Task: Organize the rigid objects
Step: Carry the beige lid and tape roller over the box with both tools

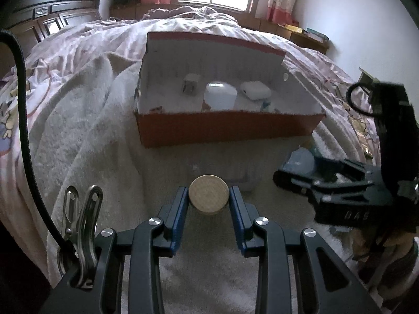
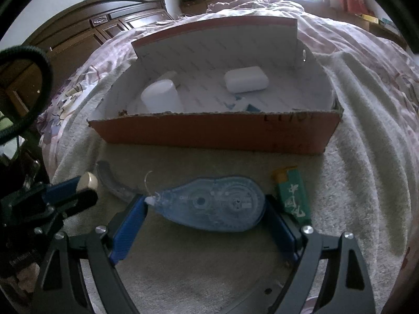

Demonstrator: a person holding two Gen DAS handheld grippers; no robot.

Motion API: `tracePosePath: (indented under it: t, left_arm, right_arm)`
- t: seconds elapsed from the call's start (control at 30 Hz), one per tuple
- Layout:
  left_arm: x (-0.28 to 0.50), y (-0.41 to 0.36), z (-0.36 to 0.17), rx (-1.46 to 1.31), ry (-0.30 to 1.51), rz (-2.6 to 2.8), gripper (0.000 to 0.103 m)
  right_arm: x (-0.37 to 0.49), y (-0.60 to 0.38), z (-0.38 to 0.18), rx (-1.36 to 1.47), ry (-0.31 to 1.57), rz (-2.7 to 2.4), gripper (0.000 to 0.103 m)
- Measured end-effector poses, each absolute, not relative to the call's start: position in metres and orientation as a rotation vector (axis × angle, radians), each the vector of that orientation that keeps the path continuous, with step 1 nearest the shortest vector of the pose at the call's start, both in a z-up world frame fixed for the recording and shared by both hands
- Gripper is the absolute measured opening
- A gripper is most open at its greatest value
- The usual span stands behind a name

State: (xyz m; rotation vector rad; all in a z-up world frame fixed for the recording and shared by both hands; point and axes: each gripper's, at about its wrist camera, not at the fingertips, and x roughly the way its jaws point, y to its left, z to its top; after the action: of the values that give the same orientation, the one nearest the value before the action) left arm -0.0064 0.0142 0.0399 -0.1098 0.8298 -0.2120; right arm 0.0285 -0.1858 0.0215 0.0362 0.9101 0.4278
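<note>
Over fluffy towel (image 1: pixel 86 120), left gripper (image 1: pixel 208 196) clamps round wooden disc (image 1: pixel 208 193); right gripper (image 2: pixel 207 205) straddles translucent correction-tape dispenser (image 2: pixel 212 205), spread wide.

Blue item (image 2: pixel 246 106) behind box wall (image 2: pixel 217 128), perhaps paper

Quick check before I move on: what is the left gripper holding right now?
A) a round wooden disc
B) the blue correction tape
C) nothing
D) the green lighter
A: the left gripper is closed on the round wooden disc, its blue pads touching both sides.
</note>
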Motion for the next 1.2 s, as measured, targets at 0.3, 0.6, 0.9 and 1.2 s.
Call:
tracePosePath:
  t: [0.3, 0.6, 0.9, 1.2]
  left_arm:
    - [0.006, 0.016, 0.059, -0.115, 0.786, -0.193, 0.033]
    - [0.031, 0.018, 0.071, -0.095, 0.733, -0.150, 0.033]
    - [0.067, 0.026, 0.076, -0.131, 0.673, -0.125, 0.033]
    - [0.087, 0.022, 0.065, -0.123, 0.702, -0.116, 0.033]
  right_arm:
    - [0.028, -0.188, 0.024, 0.053, 0.908, 0.447, 0.091]
    - [0.016, -0.180, 0.037, 0.006, 0.846, 0.467, 0.091]
    - [0.008, -0.185, 0.045, 0.011, 0.797, 0.481, 0.091]
    - [0.008, -0.186, 0.065, 0.004, 0.728, 0.492, 0.091]
